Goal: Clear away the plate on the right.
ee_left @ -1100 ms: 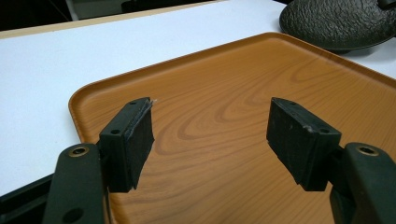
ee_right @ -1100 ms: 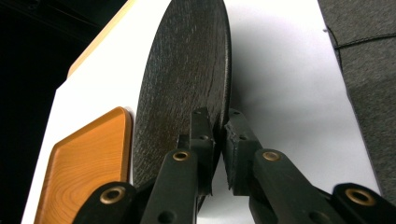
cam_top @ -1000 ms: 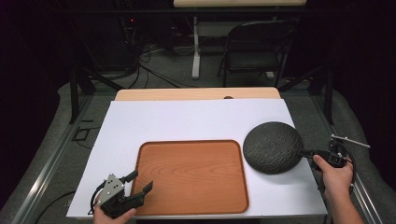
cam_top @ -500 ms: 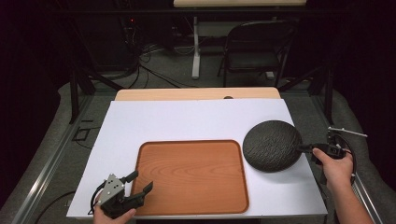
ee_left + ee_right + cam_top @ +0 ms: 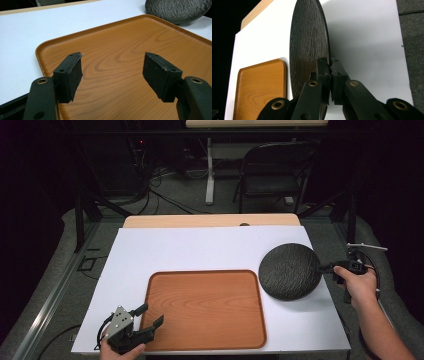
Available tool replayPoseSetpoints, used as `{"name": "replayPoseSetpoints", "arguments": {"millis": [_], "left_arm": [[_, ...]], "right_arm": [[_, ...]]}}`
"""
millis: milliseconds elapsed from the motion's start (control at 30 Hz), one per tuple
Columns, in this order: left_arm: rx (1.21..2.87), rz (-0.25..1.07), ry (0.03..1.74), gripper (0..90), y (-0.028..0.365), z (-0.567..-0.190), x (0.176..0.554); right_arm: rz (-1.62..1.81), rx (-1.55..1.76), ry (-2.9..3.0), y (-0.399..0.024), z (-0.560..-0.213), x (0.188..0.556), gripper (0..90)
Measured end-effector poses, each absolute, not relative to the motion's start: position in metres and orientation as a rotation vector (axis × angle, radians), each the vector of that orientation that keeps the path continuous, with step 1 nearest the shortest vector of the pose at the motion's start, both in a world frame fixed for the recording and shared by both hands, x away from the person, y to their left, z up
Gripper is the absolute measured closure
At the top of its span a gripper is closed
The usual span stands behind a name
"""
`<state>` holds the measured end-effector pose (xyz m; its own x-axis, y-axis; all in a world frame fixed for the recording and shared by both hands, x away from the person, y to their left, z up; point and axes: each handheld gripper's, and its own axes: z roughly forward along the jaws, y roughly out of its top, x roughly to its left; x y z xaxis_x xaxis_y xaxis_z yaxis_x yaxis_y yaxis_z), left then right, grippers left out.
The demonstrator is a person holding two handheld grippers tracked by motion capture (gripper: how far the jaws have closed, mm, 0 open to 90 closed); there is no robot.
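white table point(image 5: 210, 250) in dark room, folding chair point(image 5: 272, 172) behind.

Dim room, light falling mainly on the white tabletop point(image 5: 210, 250), which has a strip of pale wood point(image 5: 210, 220) along its far edge. Grey carpeted floor point(image 5: 170, 195) beyond, with black cables point(image 5: 150, 180) strewn across it near a white table leg point(image 5: 210, 170); a dark folding chair point(image 5: 277, 170) stands to the right of that leg. Black metal frame struts point(image 5: 82, 200) flank the table on both sides; far surroundings lost in darkness.
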<state>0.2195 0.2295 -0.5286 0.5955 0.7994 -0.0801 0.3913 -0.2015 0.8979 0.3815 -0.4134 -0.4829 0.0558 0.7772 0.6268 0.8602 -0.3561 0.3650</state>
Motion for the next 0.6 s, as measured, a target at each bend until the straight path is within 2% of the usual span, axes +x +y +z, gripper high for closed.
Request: {"name": "replayPoseSetpoints", "arguments": {"millis": [600], "left_arm": [[1.822,0.498,0.961,31.7,0.23,-0.529,0.22]], "right_arm": [[-1.093,-2.174,-1.78,-0.411,-0.471,0.403,87.6]]}}
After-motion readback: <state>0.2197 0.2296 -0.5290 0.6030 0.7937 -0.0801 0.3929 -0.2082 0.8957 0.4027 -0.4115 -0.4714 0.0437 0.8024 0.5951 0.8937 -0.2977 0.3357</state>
